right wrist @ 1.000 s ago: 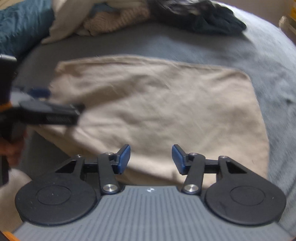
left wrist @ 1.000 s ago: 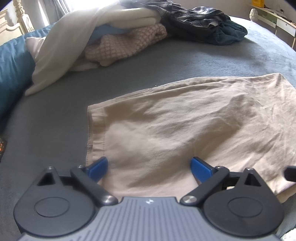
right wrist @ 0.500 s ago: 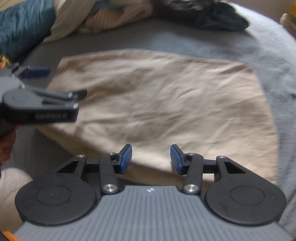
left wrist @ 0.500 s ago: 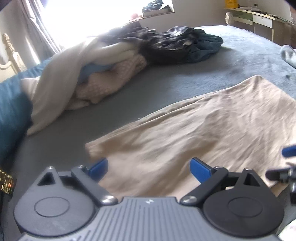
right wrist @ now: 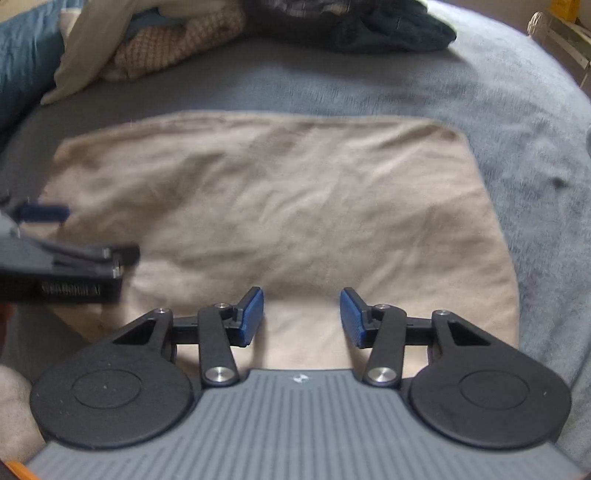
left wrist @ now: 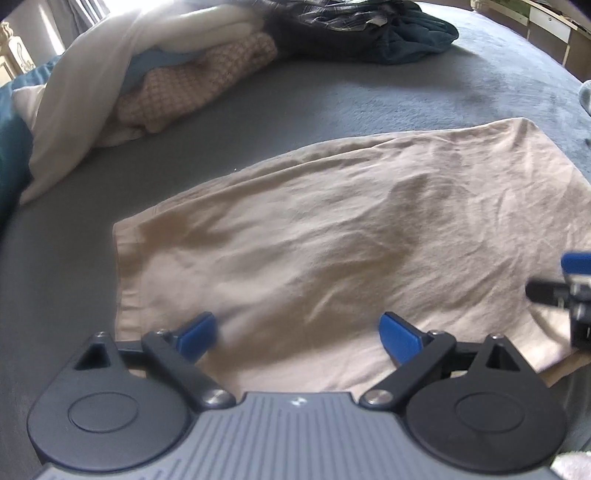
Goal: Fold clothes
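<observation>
both grippers have dipped and slid a little toward the near edge of the beige garment compared with a second ago; half a second back the left view was pitched higher and showed the window, now it looks down at the cloth again. the garment itself has not moved: same flat spread, same soft wrinkles, hem on its left side.

left gripper: jaws spread wide, blue pads over the near part of the cloth, nothing pinched. right gripper: jaws partly spread, gap unchanged over the second, nothing between the pads, hovering over the near edge of the garment. each gripper shows at the margin of the other's view, blurred, so both are in motion side by side.

reading: looks like a lining-up for a two-point grab of the near edge, then a fold away. no fold made in this step yet. contact with the fabric cannot be told from either view.

surface: grey-blue bed cover, plush, garment lies in the middle of it. beyond it a pile of unfolded clothes: white, pink knit, light blue, with a dark plaid and navy heap to its right. teal pillow at far left. white furniture at far right, bright window light at top left.
</observation>
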`<move>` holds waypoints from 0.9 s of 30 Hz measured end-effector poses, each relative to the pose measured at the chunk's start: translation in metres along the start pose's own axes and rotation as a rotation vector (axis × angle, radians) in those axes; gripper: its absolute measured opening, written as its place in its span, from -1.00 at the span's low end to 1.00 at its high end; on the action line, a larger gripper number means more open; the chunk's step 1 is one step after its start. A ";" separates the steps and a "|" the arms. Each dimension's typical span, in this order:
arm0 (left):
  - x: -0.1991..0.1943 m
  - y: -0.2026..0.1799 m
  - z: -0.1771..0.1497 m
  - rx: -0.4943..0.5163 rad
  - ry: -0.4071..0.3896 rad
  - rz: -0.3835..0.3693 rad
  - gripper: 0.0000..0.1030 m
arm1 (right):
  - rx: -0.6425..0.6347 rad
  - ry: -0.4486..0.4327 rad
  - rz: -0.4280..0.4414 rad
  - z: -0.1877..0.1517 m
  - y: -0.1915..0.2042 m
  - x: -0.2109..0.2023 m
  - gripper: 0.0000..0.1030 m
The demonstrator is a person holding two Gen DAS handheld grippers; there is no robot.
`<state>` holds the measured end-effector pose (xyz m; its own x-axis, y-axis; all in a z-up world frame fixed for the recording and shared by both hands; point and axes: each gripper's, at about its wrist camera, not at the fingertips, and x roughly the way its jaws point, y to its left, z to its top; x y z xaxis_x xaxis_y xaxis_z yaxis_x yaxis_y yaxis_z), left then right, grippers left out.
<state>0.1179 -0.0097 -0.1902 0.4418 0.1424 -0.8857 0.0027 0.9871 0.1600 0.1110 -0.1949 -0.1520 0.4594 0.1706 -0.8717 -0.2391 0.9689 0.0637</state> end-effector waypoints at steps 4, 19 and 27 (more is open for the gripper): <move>0.003 -0.001 0.001 -0.012 0.014 -0.005 0.88 | 0.023 -0.056 0.009 0.017 -0.003 0.002 -0.12; 0.017 -0.011 -0.002 -0.030 0.030 -0.015 0.90 | 0.065 -0.020 0.011 0.029 -0.010 0.037 -0.09; 0.005 -0.008 -0.003 -0.036 -0.008 -0.016 0.89 | 0.074 -0.023 0.019 0.027 -0.011 0.037 -0.08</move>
<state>0.1173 -0.0163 -0.1973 0.4489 0.1260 -0.8846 -0.0222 0.9913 0.1300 0.1541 -0.1946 -0.1717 0.4751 0.1919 -0.8587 -0.1844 0.9760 0.1161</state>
